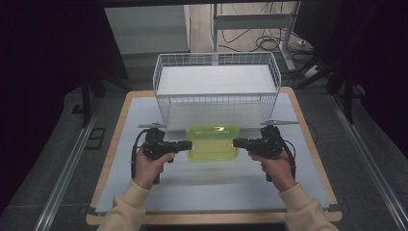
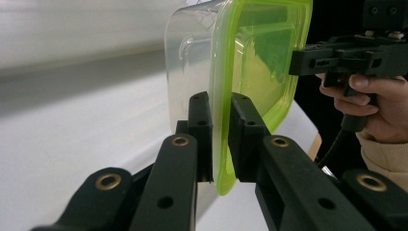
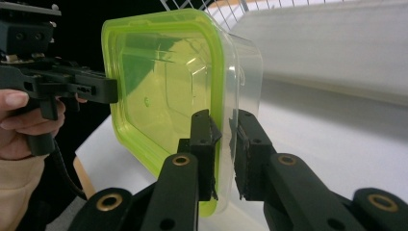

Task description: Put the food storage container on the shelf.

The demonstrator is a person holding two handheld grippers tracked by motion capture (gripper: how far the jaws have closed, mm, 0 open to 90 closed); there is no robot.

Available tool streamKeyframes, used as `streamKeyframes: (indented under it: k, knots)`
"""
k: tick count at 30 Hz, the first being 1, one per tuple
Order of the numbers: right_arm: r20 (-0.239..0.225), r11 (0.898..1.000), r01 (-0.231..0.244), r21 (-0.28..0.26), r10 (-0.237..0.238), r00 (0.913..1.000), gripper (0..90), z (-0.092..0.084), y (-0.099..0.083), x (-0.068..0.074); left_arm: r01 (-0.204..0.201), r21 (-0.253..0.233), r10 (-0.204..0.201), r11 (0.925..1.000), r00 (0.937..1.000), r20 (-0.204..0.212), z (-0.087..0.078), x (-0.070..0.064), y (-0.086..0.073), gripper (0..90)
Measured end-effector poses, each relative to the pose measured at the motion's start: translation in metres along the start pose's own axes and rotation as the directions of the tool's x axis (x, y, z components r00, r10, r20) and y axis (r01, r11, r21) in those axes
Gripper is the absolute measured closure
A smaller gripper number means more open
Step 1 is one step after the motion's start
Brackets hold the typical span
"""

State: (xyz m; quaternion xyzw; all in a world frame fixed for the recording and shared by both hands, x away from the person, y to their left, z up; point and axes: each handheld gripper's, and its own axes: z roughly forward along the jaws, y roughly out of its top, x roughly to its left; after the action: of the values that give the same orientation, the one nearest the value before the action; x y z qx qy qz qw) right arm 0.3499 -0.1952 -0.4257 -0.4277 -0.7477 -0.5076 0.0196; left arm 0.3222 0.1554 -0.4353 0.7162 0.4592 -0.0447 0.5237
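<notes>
The clear rectangular plastic container with a lime-green lid (image 1: 212, 142) sits above the grey table mat (image 1: 144, 192), just before the white wire basket (image 1: 216, 72). The left gripper (image 1: 188, 146) and right gripper (image 1: 236, 142) each clamp its rim at opposite ends.

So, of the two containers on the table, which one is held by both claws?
The clear plastic box with the green lid, gripped at its rim by the left claw and the right claw. The white wire basket behind it stands untouched.
</notes>
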Motion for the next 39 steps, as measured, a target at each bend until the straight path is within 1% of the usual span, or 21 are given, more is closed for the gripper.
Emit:
streamKeyframes:
  k: [1, 2, 4, 5, 6, 7, 9, 11, 12, 17, 22, 24, 27, 29, 33, 37, 39]
  knots:
    - [-0.006, 1.000, -0.001, -0.003, 0.001, 1.0000, 79.8, -0.001, 0.002, 0.001, 0.002, -0.005, -0.002, 1.0000, 1.0000, 0.001, -0.002, -0.001, 0.002, 81.2]
    - [-0.011, 1.000, -0.001, -0.004, 0.001, 0.9999, 79.8, -0.003, 0.005, 0.002, -0.004, -0.012, 0.005, 0.9999, 1.0000, 0.004, -0.004, -0.002, 0.005, 81.2]
    - [-0.016, 1.000, 0.010, -0.012, -0.010, 0.9998, 79.7, -0.006, 0.012, 0.005, -0.008, -0.021, 0.008, 0.9997, 0.9999, 0.009, -0.006, -0.004, 0.009, 81.2]
    - [-0.009, 1.000, 0.028, -0.013, -0.028, 0.9996, 79.7, -0.008, 0.018, 0.008, -0.011, -0.025, 0.011, 0.9996, 0.9999, 0.008, -0.007, -0.004, 0.011, 81.2]
    - [-0.009, 1.000, 0.028, -0.013, -0.028, 0.9996, 79.7, -0.008, 0.018, 0.008, -0.010, -0.030, 0.010, 0.9995, 0.9999, 0.008, -0.008, -0.006, 0.013, 81.2]
    - [0.000, 0.999, 0.043, -0.016, -0.043, 0.9991, 79.7, -0.011, 0.024, 0.012, -0.011, -0.034, 0.012, 0.9994, 0.9998, 0.015, -0.009, -0.006, 0.016, 81.1]
    - [0.002, 0.999, 0.049, -0.017, -0.049, 0.9988, 79.7, -0.012, 0.026, 0.014, -0.010, -0.036, 0.010, 0.9993, 0.9997, 0.020, -0.010, -0.007, 0.018, 81.2]
    - [0.007, 0.998, 0.064, -0.023, -0.064, 0.9979, 79.7, -0.016, 0.032, 0.017, -0.013, -0.037, 0.014, 0.9992, 0.9996, 0.025, -0.011, -0.008, 0.024, 81.1]
    - [0.007, 0.998, 0.064, -0.023, -0.064, 0.9979, 79.7, -0.016, 0.032, 0.017, -0.013, -0.037, 0.014, 0.9992, 0.9996, 0.025, -0.011, -0.008, 0.024, 81.1]
    - [0.008, 0.997, 0.063, -0.044, -0.063, 0.9980, 79.7, -0.021, 0.040, 0.017, -0.015, -0.043, 0.017, 0.9990, 0.9995, 0.028, -0.012, -0.012, 0.034, 81.1]
    - [0.006, 0.997, 0.062, -0.052, -0.061, 0.9981, 79.9, -0.022, 0.046, 0.017, -0.029, -0.045, 0.030, 0.9986, 0.9992, 0.025, -0.014, -0.014, 0.043, 81.1]
    - [0.011, 0.996, 0.065, -0.054, -0.064, 0.9979, 79.9, -0.023, 0.050, 0.018, -0.033, -0.047, 0.034, 0.9983, 0.9992, 0.022, -0.015, -0.015, 0.047, 81.1]
    - [0.023, 0.995, 0.081, -0.051, -0.080, 0.9965, 79.9, -0.024, 0.058, 0.021, -0.037, -0.047, 0.038, 0.9982, 0.9991, 0.021, -0.016, -0.015, 0.054, 81.1]
    - [0.026, 0.995, 0.084, -0.051, -0.083, 0.9962, 79.9, -0.024, 0.060, 0.021, -0.040, -0.051, 0.041, 0.9979, 0.9990, 0.020, -0.017, -0.017, 0.058, 81.0]
    - [0.036, 0.994, 0.093, -0.063, -0.091, 0.9952, 79.9, -0.027, 0.070, 0.024, -0.050, -0.056, 0.051, 0.9971, 0.9986, 0.014, -0.019, -0.018, 0.065, 81.1]
    - [0.039, 0.993, 0.097, -0.069, -0.095, 0.9947, 79.8, -0.029, 0.074, 0.025, -0.054, -0.060, 0.056, 0.9967, 0.9982, 0.023, -0.019, -0.019, 0.072, 81.1]
    - [0.038, 0.993, 0.094, -0.074, -0.091, 0.9951, 79.9, -0.030, 0.076, 0.025, -0.055, -0.058, 0.056, 0.9968, 0.9982, 0.021, -0.019, -0.019, 0.075, 81.1]
